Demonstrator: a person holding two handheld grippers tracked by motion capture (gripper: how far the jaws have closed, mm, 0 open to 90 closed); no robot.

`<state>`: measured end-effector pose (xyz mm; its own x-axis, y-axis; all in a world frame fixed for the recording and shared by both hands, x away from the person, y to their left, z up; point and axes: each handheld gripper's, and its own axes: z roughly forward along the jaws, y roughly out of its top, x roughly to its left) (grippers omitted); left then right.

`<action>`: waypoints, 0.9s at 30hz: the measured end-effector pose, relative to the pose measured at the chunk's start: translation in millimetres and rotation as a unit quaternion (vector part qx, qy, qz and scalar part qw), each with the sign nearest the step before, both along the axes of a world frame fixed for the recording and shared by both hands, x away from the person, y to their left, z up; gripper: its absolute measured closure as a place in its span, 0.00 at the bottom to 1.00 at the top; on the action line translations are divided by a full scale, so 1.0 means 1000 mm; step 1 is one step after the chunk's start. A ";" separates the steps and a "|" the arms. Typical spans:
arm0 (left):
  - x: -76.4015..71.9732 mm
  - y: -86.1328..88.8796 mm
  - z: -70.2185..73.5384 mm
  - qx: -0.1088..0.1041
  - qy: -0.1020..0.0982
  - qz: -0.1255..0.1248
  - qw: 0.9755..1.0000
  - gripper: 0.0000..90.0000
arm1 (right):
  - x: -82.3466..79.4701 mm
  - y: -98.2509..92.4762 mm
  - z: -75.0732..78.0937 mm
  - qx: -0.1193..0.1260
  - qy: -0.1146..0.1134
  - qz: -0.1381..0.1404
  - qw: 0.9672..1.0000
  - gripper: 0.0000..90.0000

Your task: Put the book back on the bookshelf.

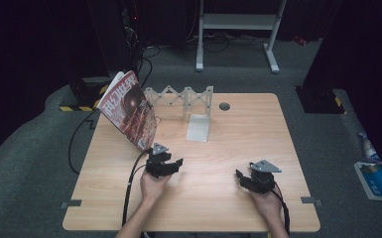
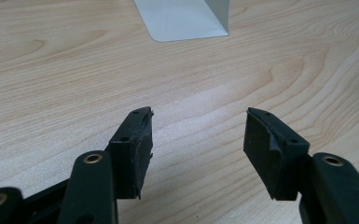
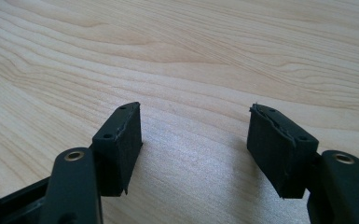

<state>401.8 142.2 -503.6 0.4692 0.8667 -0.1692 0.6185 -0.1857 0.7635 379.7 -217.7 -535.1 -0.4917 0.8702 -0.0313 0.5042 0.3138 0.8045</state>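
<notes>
Table (image 1: 228, 144): L gripper (image 1: 174, 163) jaws apart, empty; R gripper (image 1: 239, 174) jaws apart, empty. Magazine (image 1: 129, 110) tilted against folding rack (image 1: 181, 96); metal bookend (image 1: 198, 128) beside.

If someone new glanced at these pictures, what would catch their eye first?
Probably the red magazine, standing tilted at the table's far left corner, just beyond the left gripper. Next, the grey accordion rack along the far edge, with a white bookend in front of it. Both grippers, the right gripper included, have open, empty jaws near the front edge.
</notes>
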 end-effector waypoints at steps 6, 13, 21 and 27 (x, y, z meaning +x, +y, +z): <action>-0.002 -0.008 -0.012 0.041 -0.014 0.008 0.999 0.46 | 0.000 0.000 0.000 0.000 0.000 0.001 1.000 0.39; -0.004 -0.013 -0.023 0.080 -0.030 0.008 0.996 0.45 | 0.000 0.000 0.000 0.000 0.001 0.000 1.000 0.39; -0.009 -0.014 -0.030 0.068 -0.056 0.016 0.996 0.38 | 0.000 0.000 0.000 0.000 0.000 0.001 1.000 0.39; -0.009 -0.015 -0.031 0.067 -0.061 0.016 0.996 0.36 | 0.000 0.000 0.000 0.001 0.001 -0.002 1.000 0.39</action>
